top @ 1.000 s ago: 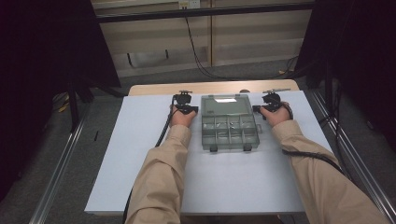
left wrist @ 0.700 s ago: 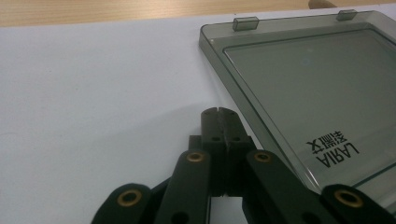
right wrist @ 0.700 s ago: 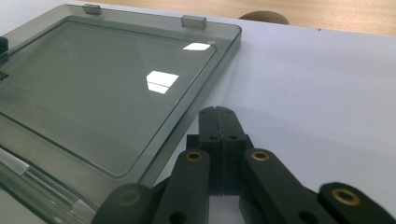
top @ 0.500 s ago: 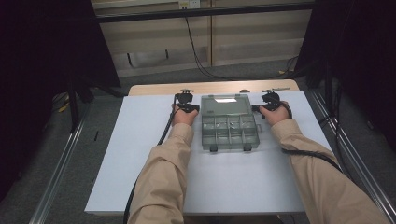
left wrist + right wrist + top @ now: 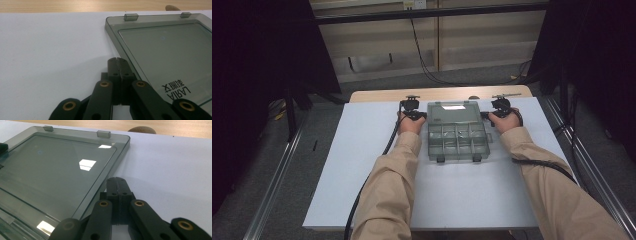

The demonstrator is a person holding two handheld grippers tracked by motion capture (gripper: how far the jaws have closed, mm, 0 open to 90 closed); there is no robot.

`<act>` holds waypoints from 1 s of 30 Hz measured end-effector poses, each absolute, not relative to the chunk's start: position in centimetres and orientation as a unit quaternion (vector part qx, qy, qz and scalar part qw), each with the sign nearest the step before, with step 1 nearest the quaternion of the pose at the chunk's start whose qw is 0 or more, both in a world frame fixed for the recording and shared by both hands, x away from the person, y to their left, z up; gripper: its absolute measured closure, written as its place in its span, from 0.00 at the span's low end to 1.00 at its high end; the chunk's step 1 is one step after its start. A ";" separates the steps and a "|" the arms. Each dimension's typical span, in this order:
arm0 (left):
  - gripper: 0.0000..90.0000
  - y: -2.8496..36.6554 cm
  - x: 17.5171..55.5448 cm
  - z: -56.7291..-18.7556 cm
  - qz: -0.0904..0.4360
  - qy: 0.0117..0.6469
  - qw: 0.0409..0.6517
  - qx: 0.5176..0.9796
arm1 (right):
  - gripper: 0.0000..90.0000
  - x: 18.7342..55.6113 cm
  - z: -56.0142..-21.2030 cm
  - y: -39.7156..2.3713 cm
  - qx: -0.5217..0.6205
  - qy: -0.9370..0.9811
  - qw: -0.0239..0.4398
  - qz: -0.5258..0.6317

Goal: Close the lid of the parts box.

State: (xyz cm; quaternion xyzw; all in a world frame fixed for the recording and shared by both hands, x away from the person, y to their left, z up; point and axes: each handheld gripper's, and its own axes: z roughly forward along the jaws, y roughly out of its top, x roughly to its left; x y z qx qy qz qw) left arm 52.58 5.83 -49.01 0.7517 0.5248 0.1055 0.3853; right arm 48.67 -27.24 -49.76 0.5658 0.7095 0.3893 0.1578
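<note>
Both forearms are reaching forward in tan sleeves, well apart. The left gripper (image 5: 421, 116) and right gripper (image 5: 488, 115) are pointing inward toward each other, jaws pressed together, gripping nothing.

Wooden table (image 5: 377, 95), light tan, its top showing as a strip along the far edge at 12 o'clock. Covering nearly all of it: a flat white rectangular sheet (image 5: 362, 165). On the sheet, just past centre toward 12 o'clock: a smoky-grey translucent plastic compartment box (image 5: 457, 145), lid (image 5: 165, 50) swung open flat toward 12 o'clock, tray of small compartments toward 6 o'clock, two latches on the near edge. Printed lettering on the lid.
</note>
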 end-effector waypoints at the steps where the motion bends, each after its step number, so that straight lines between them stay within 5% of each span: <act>1: 1.00 5.8 52.6 -49.0 0.109 0.523 0.383 0.753 | 1.00 48.7 -49.8 -27.2 0.566 0.709 0.160 0.389; 30: 1.00 5.9 52.6 -48.6 0.093 0.543 0.422 0.720 | 1.00 48.5 -49.5 -27.5 0.578 0.683 0.154 0.420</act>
